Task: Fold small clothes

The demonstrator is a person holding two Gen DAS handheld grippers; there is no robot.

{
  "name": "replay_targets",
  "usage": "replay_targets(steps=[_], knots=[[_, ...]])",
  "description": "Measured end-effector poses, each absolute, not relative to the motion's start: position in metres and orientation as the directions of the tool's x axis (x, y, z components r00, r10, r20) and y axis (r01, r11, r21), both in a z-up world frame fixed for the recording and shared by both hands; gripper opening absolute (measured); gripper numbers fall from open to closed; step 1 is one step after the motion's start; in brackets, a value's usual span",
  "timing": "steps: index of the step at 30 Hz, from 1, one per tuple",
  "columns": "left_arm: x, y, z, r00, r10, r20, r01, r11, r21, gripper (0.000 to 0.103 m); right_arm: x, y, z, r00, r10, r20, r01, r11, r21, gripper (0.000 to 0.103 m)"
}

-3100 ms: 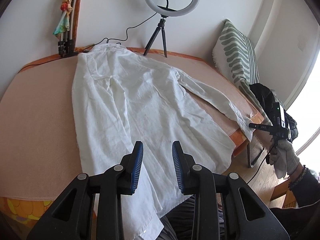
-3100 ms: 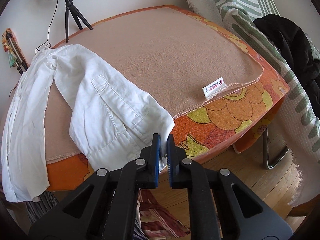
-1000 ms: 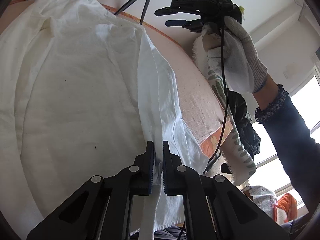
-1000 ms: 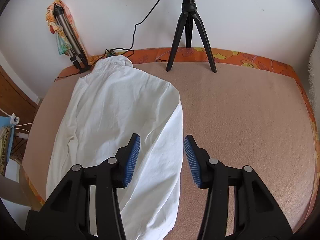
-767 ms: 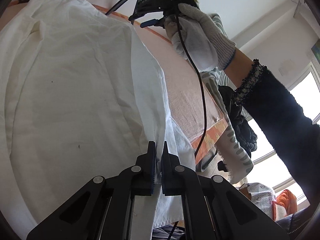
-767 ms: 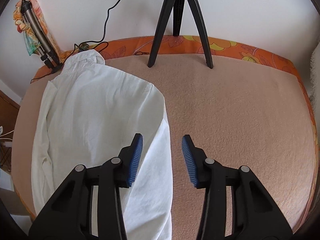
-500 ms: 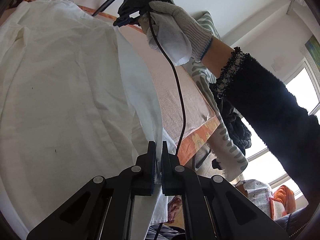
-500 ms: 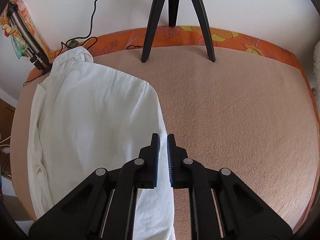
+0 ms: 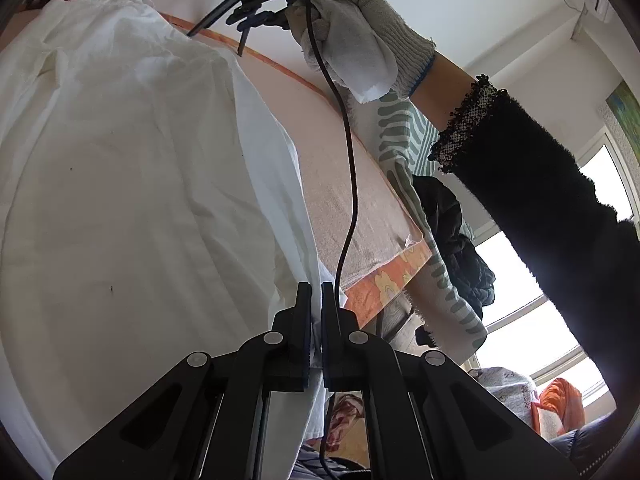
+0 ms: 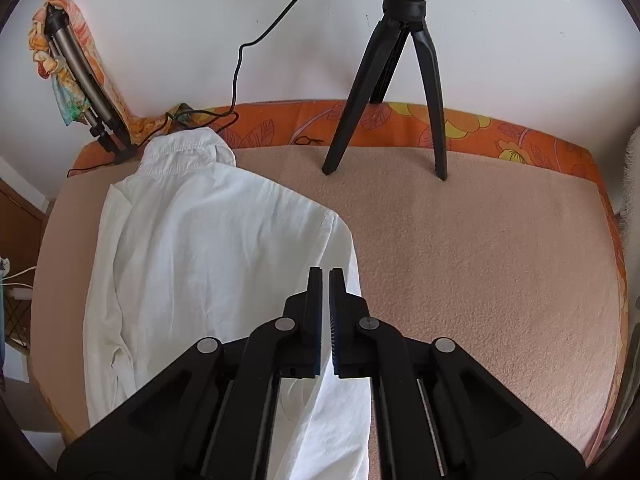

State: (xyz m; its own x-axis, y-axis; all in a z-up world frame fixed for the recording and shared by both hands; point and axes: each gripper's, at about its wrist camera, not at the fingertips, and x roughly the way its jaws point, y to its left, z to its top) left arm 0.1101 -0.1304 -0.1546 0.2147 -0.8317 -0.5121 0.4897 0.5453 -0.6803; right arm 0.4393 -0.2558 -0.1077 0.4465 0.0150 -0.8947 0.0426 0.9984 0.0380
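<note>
No readable writing. One white cotton shirt (image 10: 208,264) on left half of peach blanket-covered bed (image 10: 480,272), collar at far edge. Left gripper (image 9: 316,296) clamps shirt edge at near edge. Right gripper (image 10: 325,280): narrow gap, jaws just opening, above sleeve fold. One black tripod (image 10: 396,80).

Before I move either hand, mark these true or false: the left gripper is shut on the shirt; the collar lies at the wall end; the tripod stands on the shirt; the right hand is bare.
1. The left gripper is shut on the white shirt. True: fabric is pinched at its edge.
2. The collar lies at the wall end. True.
3. The tripod stands on the shirt. False: it stands on bare blanket, apart from the shirt.
4. The right hand is bare. False: it wears a white knit glove.
</note>
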Motion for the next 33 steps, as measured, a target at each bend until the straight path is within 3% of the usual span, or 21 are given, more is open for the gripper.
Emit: replay_targets(steps=[2, 5, 7, 8, 9, 14, 19, 25, 28, 30, 32, 33], knots=[[0.109, -0.131, -0.153, 0.217, -0.832, -0.511, 0.495, 0.545, -0.677, 0.002, 0.442, -0.251, -0.118, 0.427, -0.024, -0.904, 0.037, 0.999, -0.009, 0.049], [0.108, -0.132, -0.151, 0.219, -0.829, -0.515, 0.502, 0.548, -0.669, 0.002, 0.446, -0.247, -0.137, 0.392, -0.101, -0.914, 0.028, 0.995, -0.098, 0.049], [0.108, -0.131, -0.152, 0.219, -0.830, -0.514, 0.501, 0.547, -0.670, 0.002, 0.448, -0.254, -0.150, 0.361, -0.107, -0.926, 0.054, 0.994, -0.094, 0.030], [0.108, -0.131, -0.152, 0.220, -0.829, -0.514, 0.500, 0.549, -0.670, 0.002, 0.448, -0.258, -0.155, 0.348, -0.102, -0.932, 0.067, 0.994, -0.083, 0.006], [0.107, -0.131, -0.152, 0.222, -0.829, -0.514, 0.499, 0.549, -0.670, 0.002, 0.447, -0.262, -0.158, 0.340, -0.091, -0.936, 0.077, 0.995, -0.069, 0.002], [0.106, -0.126, -0.157, 0.219, -0.833, -0.508, 0.478, 0.545, -0.689, 0.002, 0.438, -0.263, -0.129, 0.424, -0.079, -0.902, 0.094, 0.995, -0.043, 0.001], [0.100, -0.114, -0.166, 0.229, -0.839, -0.494, 0.420, 0.543, -0.727, 0.002, 0.431, -0.212, -0.093, 0.492, -0.029, -0.870, -0.039, 0.998, -0.056, 0.001], [0.098, -0.105, -0.184, 0.238, -0.824, -0.514, 0.330, 0.566, -0.755, 0.002, 0.445, -0.145, -0.132, 0.427, -0.006, -0.904, -0.158, 0.984, -0.081, 0.001], [0.096, -0.100, -0.184, 0.255, -0.819, -0.514, 0.317, 0.573, -0.756, 0.002, 0.441, -0.139, -0.134, 0.406, 0.050, -0.913, -0.179, 0.983, -0.026, 0.006], [0.096, -0.098, -0.183, 0.255, -0.818, -0.516, 0.323, 0.575, -0.752, 0.002, 0.426, -0.144, -0.116, 0.433, 0.094, -0.896, -0.199, 0.980, 0.006, 0.027], [0.097, -0.097, -0.184, 0.242, -0.815, -0.526, 0.320, 0.579, -0.750, 0.004, 0.404, -0.154, -0.090, 0.484, 0.096, -0.870, -0.210, 0.978, -0.009, 0.039], [0.097, -0.096, -0.184, 0.237, -0.811, -0.535, 0.322, 0.585, -0.744, 0.008, 0.392, -0.163, -0.076, 0.505, 0.108, -0.857, -0.210, 0.978, 0.000, 0.040]])
